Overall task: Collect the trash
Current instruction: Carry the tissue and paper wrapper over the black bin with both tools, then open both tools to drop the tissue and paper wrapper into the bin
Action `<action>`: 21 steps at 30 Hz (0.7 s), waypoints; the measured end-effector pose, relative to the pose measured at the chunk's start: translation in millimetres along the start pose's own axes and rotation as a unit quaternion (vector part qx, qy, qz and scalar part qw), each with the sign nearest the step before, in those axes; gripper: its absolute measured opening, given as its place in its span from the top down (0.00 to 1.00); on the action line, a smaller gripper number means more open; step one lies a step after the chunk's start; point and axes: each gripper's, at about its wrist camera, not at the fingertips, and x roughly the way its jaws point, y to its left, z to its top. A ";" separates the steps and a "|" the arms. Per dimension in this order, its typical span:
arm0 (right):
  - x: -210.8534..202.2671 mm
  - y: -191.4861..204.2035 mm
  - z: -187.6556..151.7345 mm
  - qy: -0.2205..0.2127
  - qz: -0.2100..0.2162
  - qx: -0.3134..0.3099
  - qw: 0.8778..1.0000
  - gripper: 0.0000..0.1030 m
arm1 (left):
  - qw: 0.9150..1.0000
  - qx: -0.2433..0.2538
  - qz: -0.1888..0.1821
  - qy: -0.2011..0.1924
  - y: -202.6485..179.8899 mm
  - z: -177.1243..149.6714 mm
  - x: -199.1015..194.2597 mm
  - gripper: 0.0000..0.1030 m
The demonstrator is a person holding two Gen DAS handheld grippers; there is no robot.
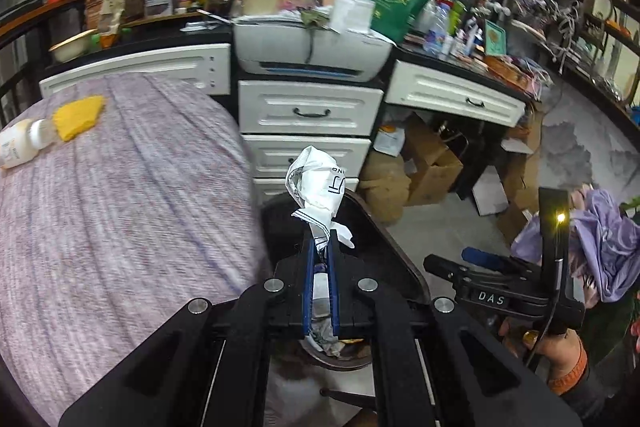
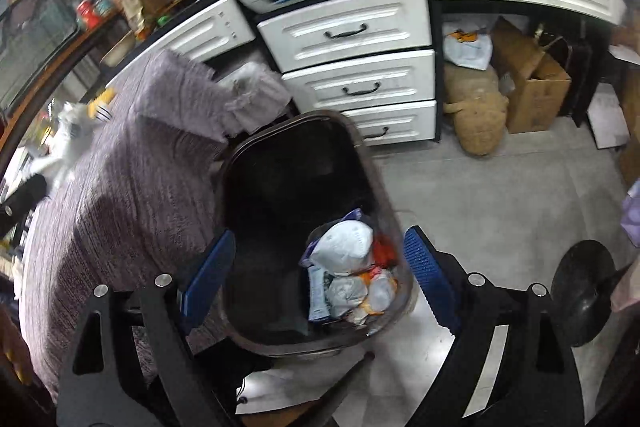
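Note:
My left gripper (image 1: 322, 247) is shut on a crumpled white paper (image 1: 318, 183) with black print, which sticks up past the blue pads. It hangs beside the purple-clothed table (image 1: 120, 207), above the dark trash bin (image 1: 390, 227). In the right wrist view my right gripper (image 2: 318, 277) stands open over that bin (image 2: 280, 131), with nothing between its blue pads (image 2: 428, 273). Inside the bin lie a white mask (image 2: 344, 247) and several wrappers. A plastic bottle (image 1: 24, 143) and a yellow sponge (image 1: 78, 117) lie on the table. A hand holds the right gripper (image 1: 460, 261) at the right of the left wrist view.
White drawers (image 1: 308, 111) with a printer (image 1: 308, 51) on top stand behind the bin. Cardboard boxes (image 2: 532, 83) and a burlap sack (image 2: 480, 119) sit under the desk. A black round base (image 2: 584, 291) rests on the grey floor to the right. Purple fabric (image 1: 600, 243) hangs at the right.

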 end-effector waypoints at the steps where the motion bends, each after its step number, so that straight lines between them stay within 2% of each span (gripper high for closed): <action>1: -3.2 -4.1 -0.4 -0.006 -0.006 0.004 1.000 0.17 | 1.000 0.006 -0.003 0.007 -7.0 -2.1 5.7 0.93; 7: -18.1 -22.6 3.1 -0.028 -0.017 0.017 0.999 0.17 | 0.998 0.032 -0.003 0.047 -29.3 -12.4 41.4 0.93; 18: -21.6 -32.9 3.2 -0.033 -0.022 0.028 0.999 0.17 | 0.992 0.031 -0.007 0.120 -40.3 -19.1 95.0 0.93; 20: -22.2 -33.0 3.0 -0.034 -0.023 0.029 0.999 0.17 | 0.990 0.038 -0.004 0.135 -41.3 -21.3 100.2 0.89; 21: -22.9 -33.7 2.7 -0.035 -0.022 0.030 0.999 0.17 | 0.988 0.041 -0.005 0.148 -42.0 -22.9 103.6 0.71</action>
